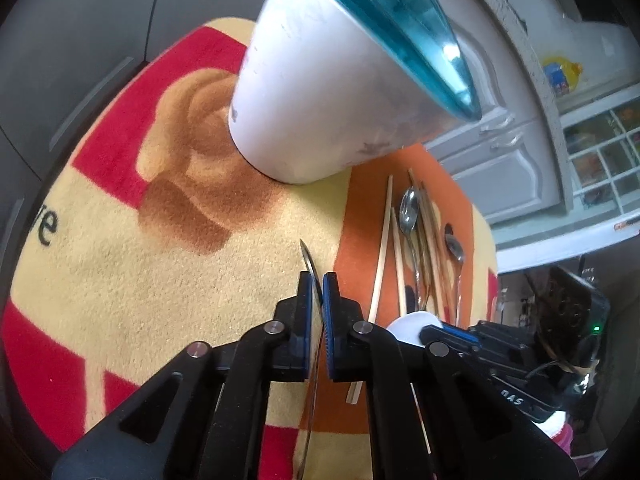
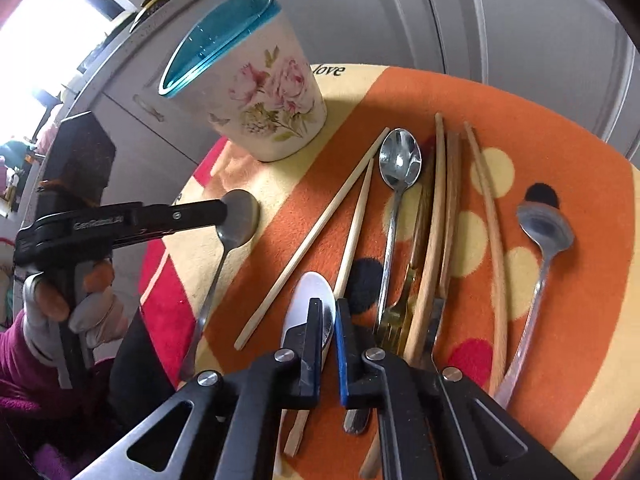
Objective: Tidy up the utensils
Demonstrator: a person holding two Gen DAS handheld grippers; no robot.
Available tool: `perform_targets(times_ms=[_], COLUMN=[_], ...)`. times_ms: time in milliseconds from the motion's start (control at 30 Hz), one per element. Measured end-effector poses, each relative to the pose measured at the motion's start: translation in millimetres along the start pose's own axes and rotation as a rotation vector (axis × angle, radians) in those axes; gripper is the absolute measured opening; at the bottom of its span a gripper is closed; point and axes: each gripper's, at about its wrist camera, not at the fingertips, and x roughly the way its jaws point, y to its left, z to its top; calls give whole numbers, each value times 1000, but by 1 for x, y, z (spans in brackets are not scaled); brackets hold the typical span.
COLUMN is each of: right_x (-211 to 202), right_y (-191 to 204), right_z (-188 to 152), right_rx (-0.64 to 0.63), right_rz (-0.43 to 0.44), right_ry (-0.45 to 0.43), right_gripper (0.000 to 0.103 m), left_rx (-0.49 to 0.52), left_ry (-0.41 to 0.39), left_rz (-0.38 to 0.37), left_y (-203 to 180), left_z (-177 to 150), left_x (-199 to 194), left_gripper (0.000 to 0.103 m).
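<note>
My left gripper (image 1: pixel 317 280) is shut on a metal spoon (image 1: pixel 310 264), seen edge-on between the pads. In the right wrist view that gripper (image 2: pixel 224 210) holds the spoon (image 2: pixel 240 216) by the bowl, handle hanging down over the cloth. A white flowered cup (image 2: pixel 264 100) with a teal insert stands behind it; it also shows in the left wrist view (image 1: pixel 320 92). My right gripper (image 2: pixel 329 312) is shut on a white-bowled spoon (image 2: pixel 304 300). Chopsticks (image 2: pixel 316 232), a steel spoon (image 2: pixel 400 160), wooden sticks (image 2: pixel 440 200), a fork (image 2: pixel 396 320) and another spoon (image 2: pixel 544 228) lie on the cloth.
A colourful orange, yellow and red cloth (image 2: pixel 540 152) covers the round table. Grey cabinet doors (image 2: pixel 480 12) stand behind it. A gloved hand (image 2: pixel 60 304) holds the left gripper's handle at the left. The table edge curves close by on the left.
</note>
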Motion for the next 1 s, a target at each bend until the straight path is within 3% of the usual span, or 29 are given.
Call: perform_targets(times_ms=[367, 533, 767, 1000], right_x=[0, -8, -49, -100], right_y=[5, 12, 25, 41], right_z=[-2, -7, -6, 31], right_rx=[5, -17, -39, -43], right_rz=[19, 16, 28, 80], right_ry=[-11, -18, -111, -291], right_gripper=[4, 3, 3, 3], left_rx=[2, 33, 94, 139], left_ry=[11, -1, -63, -192], left_rz=[8, -3, -63, -131], left_y=[0, -7, -27, -54], left_z=[6, 0, -4, 17], left_x=[11, -3, -59, -129], left_gripper=[4, 2, 1, 1])
